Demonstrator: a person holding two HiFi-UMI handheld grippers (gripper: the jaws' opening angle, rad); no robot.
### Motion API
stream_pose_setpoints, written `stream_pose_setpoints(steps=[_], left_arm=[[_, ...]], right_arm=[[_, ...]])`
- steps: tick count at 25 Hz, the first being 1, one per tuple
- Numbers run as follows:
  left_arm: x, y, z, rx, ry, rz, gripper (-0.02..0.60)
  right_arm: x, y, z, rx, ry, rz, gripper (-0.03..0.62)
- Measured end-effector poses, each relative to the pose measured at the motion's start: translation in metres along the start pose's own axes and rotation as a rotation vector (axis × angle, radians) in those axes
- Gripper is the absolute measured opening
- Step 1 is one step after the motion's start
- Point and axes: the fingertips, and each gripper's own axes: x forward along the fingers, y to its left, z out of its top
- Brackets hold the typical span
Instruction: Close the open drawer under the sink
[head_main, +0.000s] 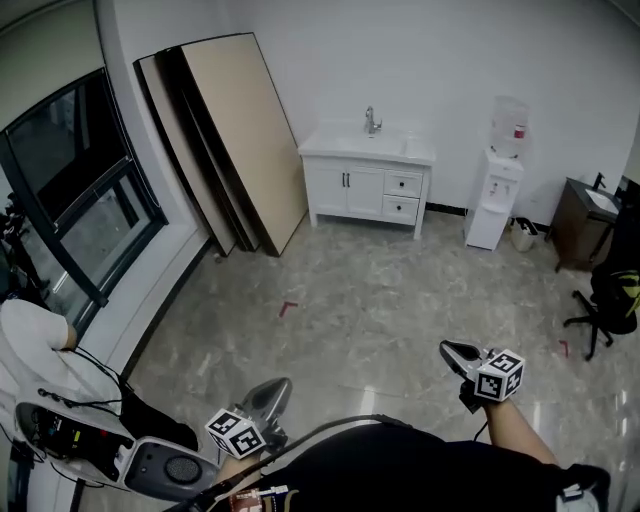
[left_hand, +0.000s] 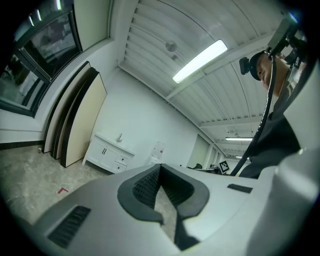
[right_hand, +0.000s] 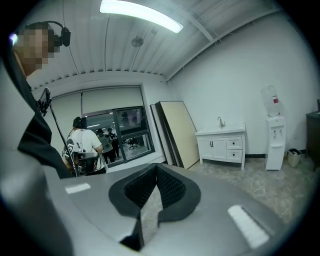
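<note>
White sink cabinet (head_main: 365, 185) stands at the far wall; its drawers (head_main: 402, 196) look too small to tell which is open, so the wrong one might get pushed. Both the left hand-held gripper (head_main: 272, 392) and the right hand-held gripper (head_main: 455, 351) are pressed together, empty. Only the head view shows both.

The sink cabinet (head_main: 365, 185) was white. The floor (head_main: 400, 300) was marbled grey with a red mark (head_main: 288, 308), the leaning board (head_main: 245, 130) beige.
</note>
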Motion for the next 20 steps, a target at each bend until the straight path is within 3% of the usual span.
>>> stream_pose_setpoints(steps=[9, 20], left_arm=[[0.05, 0.05, 0.015, 0.007, -0.014, 0.123, 0.0], [0.228, 0.056, 0.06, 0.035, -0.065, 0.168, 0.0]], right_arm=[[0.083, -0.068, 0.026, 0.004, 0.01, 0.117, 0.002], [0.128, -0.236, 0.104, -0.035, -0.017, 0.189, 0.002]])
